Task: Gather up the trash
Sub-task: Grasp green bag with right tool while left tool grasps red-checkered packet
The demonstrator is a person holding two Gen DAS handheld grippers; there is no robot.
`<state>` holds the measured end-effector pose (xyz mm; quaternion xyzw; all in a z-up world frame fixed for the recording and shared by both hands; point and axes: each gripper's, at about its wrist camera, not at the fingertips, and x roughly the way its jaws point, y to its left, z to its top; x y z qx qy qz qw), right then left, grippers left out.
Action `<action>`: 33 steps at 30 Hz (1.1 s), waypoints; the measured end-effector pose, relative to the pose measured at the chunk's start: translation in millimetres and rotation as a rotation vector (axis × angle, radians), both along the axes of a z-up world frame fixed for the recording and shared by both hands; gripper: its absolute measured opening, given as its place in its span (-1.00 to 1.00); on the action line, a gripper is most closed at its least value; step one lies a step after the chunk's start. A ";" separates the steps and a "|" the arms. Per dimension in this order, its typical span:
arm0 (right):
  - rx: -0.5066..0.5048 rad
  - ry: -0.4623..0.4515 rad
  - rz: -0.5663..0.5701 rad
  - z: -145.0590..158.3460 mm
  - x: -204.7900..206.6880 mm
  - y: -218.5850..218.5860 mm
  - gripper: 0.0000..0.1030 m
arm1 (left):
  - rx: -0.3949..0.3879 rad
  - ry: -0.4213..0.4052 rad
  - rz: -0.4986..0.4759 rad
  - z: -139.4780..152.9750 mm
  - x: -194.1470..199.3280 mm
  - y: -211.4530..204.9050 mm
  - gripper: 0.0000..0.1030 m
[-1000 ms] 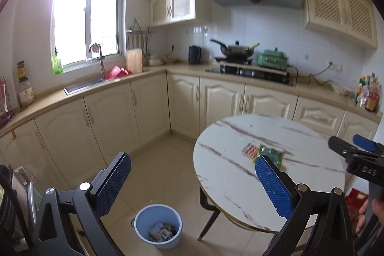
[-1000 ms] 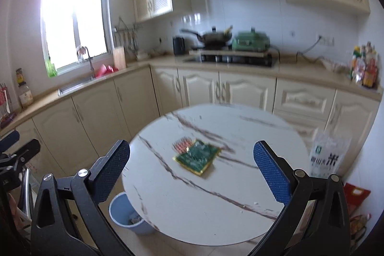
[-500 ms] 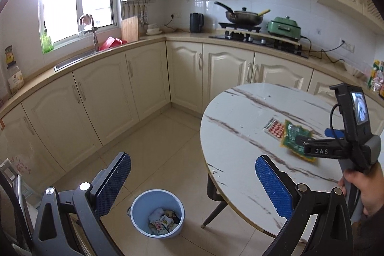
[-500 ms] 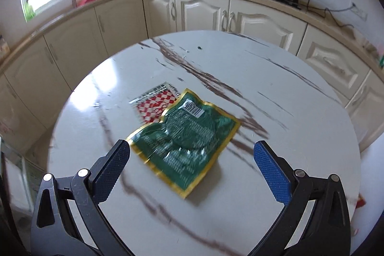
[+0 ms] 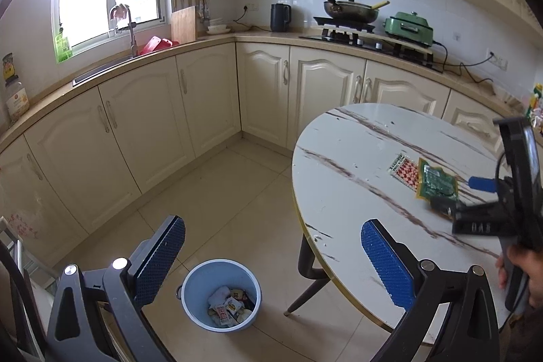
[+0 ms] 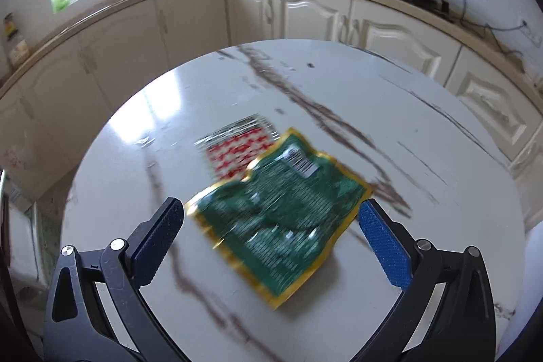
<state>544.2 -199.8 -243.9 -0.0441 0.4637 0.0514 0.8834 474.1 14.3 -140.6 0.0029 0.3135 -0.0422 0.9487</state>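
Now over the floor, left gripper point(image 5: 271, 260) spread wide and empty above blue bin point(image 5: 221, 294), then marble table point(image 6: 339, 83) with red-checked wrapper point(image 6: 237, 151) mid-top, green packet point(image 6: 281, 219) overlapping, right gripper point(image 6: 271, 226) gaping, straddling it, nothing held.

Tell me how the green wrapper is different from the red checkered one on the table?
The green wrapper is bigger than the red checkered wrapper. The green one has a gold border; the red one has a silvery striped edge. The green one lies on top, covering a corner of the red one. The green one sits right before the open right gripper; the red one lies farther off. Both lie flat on the marble table.
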 end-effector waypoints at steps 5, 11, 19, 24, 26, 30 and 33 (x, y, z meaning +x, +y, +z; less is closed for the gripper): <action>-0.149 -0.019 0.023 -10.5 -5.5 21.1 1.00 | -0.017 0.001 -0.015 -4.9 -14.9 0.4 0.98; -0.239 -0.055 0.011 -11.7 9.1 36.6 0.88 | 0.001 -0.003 -0.019 -8.2 -29.8 2.4 0.98; -0.089 -0.023 0.000 -9.4 16.8 6.6 -0.92 | 0.026 0.013 -0.061 -12.5 -23.7 -6.5 0.98; 0.060 -0.089 0.008 10.1 5.6 -23.2 -0.96 | 0.036 0.038 -0.109 -15.7 -7.6 -29.9 0.98; 0.176 -0.096 0.014 15.8 7.2 -37.5 -0.96 | 0.031 0.046 -0.129 -17.5 0.2 -39.6 0.98; 0.245 -0.100 0.023 20.7 18.3 -50.2 -0.96 | -0.032 0.081 -0.220 -20.8 27.6 -59.8 0.98; 0.231 -0.126 0.000 28.1 17.1 -63.0 -0.96 | -0.003 0.111 -0.284 -24.1 57.4 -82.0 0.98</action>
